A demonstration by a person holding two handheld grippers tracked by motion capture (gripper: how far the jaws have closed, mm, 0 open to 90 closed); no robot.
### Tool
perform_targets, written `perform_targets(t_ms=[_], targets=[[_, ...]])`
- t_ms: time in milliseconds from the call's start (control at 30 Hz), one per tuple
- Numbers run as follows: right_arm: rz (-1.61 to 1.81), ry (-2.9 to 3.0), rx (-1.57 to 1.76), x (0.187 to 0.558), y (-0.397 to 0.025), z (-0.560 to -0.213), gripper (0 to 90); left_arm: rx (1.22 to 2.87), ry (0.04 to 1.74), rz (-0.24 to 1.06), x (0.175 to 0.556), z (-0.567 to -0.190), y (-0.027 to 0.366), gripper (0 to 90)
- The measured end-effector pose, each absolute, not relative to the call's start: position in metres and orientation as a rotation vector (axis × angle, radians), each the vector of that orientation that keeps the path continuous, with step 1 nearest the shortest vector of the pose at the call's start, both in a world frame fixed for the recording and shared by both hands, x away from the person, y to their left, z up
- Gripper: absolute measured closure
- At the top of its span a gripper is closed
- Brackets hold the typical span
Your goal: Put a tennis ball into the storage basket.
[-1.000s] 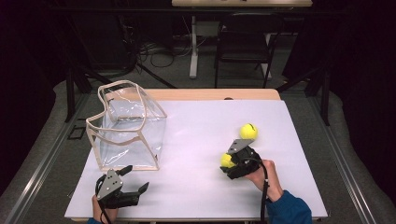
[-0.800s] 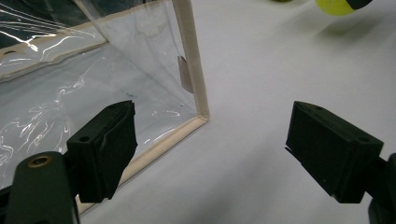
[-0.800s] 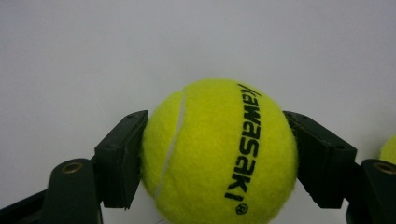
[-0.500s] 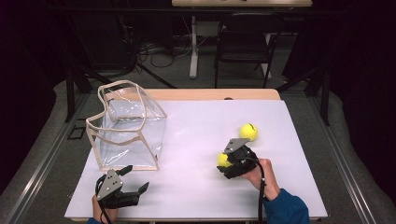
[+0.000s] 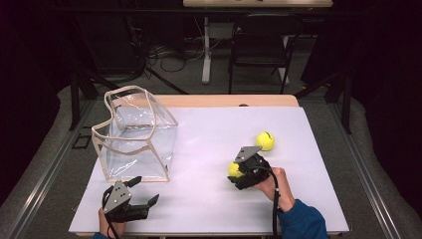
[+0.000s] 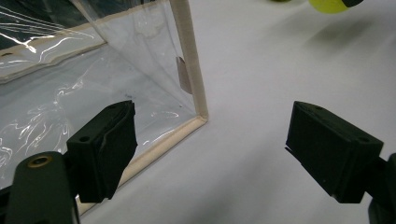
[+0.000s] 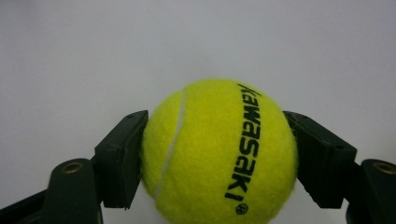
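A table (image 5: 209,199) with a white top fills the middle of the high view, a strip of bare wood showing along its far edge. On its left part stands a clear plastic bag (image 5: 137,137) with cream trim and an open mouth (its near corner sits flat on the white surface in the left gripper view (image 6: 196,116)). On the right part, toward the far side, a yellow tennis ball (image 5: 264,141) rests directly on the top, well apart from the bag. Around the table lies grey floor (image 5: 383,189), on which a dark chair (image 5: 256,47) stands beyond the far edge.
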State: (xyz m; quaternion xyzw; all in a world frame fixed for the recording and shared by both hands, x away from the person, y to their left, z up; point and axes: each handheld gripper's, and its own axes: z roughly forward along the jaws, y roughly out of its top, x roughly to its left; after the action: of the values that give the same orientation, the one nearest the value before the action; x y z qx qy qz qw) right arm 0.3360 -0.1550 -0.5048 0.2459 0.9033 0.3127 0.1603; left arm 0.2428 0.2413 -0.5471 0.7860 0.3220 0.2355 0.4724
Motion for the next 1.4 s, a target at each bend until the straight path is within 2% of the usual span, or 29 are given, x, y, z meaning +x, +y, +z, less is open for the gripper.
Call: perform_targets(t_ms=[1400], targets=[[0.931, 2.632, 0.65, 0.345, -0.122, -0.505, 25.7, 1.921, 0.768, 0.577, 0.243, -0.547, 0.24, 16.1]])
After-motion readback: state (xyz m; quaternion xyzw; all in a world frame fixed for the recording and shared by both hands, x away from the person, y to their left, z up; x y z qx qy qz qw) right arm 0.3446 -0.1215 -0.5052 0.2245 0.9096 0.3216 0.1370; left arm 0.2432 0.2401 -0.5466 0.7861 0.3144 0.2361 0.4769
